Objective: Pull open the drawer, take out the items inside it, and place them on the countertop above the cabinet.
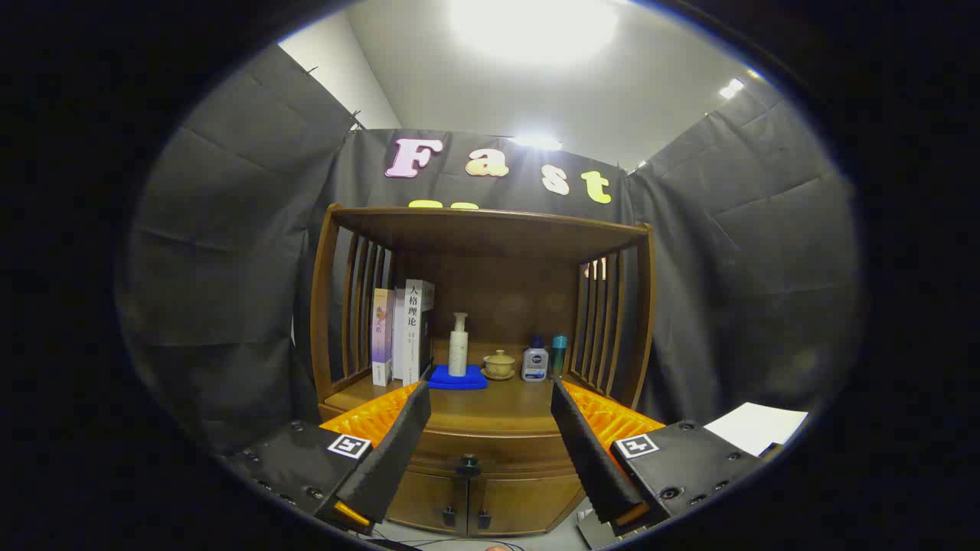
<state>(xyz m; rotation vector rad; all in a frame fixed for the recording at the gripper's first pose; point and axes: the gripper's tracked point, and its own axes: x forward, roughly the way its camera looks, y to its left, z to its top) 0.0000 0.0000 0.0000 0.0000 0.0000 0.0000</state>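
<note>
**Drawer shut, hand-held gripper wide and empty**

Your hand-held gripper (pixel 490 451) sits spread wide — nothing between its fingers, nothing touched. Through the gap you look straight at the wooden cabinet (pixel 490 306).

The drawer (pixel 490 451) lies just under the tabletop (pixel 490 405), closed flush with the cabinet front. Its dark knob (pixel 468 464) sits centred between your fingers, beyond the tips and apart from them. Below it are two cabinet doors (pixel 467 501), each with a small dark handle near the middle seam. What is inside the drawer cannot be seen.

On the tabletop, back towards the rear panel:
- books (pixel 402 333) standing upright against the left slats
- a white pump bottle (pixel 458 346) standing on a folded blue cloth (pixel 458 378)
- a small lidded ceramic cup (pixel 499 364) on a saucer, right of the cloth
- a white bottle with a dark cap (pixel 535 363), and just beside it a teal container (pixel 560 354), near the right slats

A white sheet (pixel 754 426) lies off past your right finger.
</note>
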